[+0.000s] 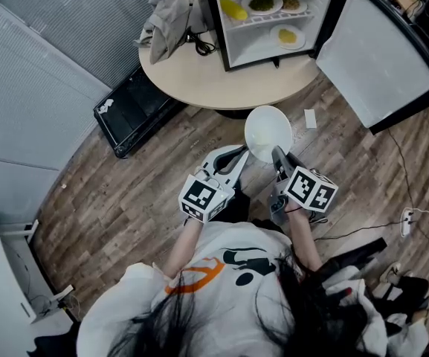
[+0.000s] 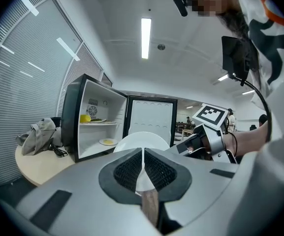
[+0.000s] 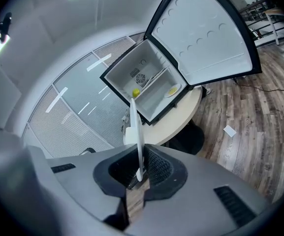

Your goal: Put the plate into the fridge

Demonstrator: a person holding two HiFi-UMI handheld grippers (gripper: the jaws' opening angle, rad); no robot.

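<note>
A: The right tool (image 1: 277, 153) (image 3: 141, 162) is what we carry the plate (image 1: 268, 131) with. Its jaws are pinched tight on the lower rim, and in the right gripper view the plate (image 3: 137, 132) rises from them edge-on.

B: And the left tool (image 1: 242, 155) (image 2: 142, 156)?

A: Its jaws are drawn together to a thin slit with nothing between them. In its own view the plate (image 2: 142, 140) shows broad face on, just past the tips. We cannot tell whether they touch it.

B: So where do we have the plate?

A: In the air over the wooden floor (image 1: 125, 192), just in front of the round surface (image 1: 199, 80) and well short of the fridge (image 1: 215, 28).

B: How does the fridge stand?

A: It stands on the surface with its door (image 1: 378, 58) swung wide open. On the upper shelf (image 1: 273, 15) we see a yellow item (image 1: 233, 8) and two dishes of food, and lower down a dish with something yellow (image 1: 287, 36).

B: Anything else on the surface?

A: A grey cloth (image 1: 166, 17), bunched up beside the fridge.
</note>
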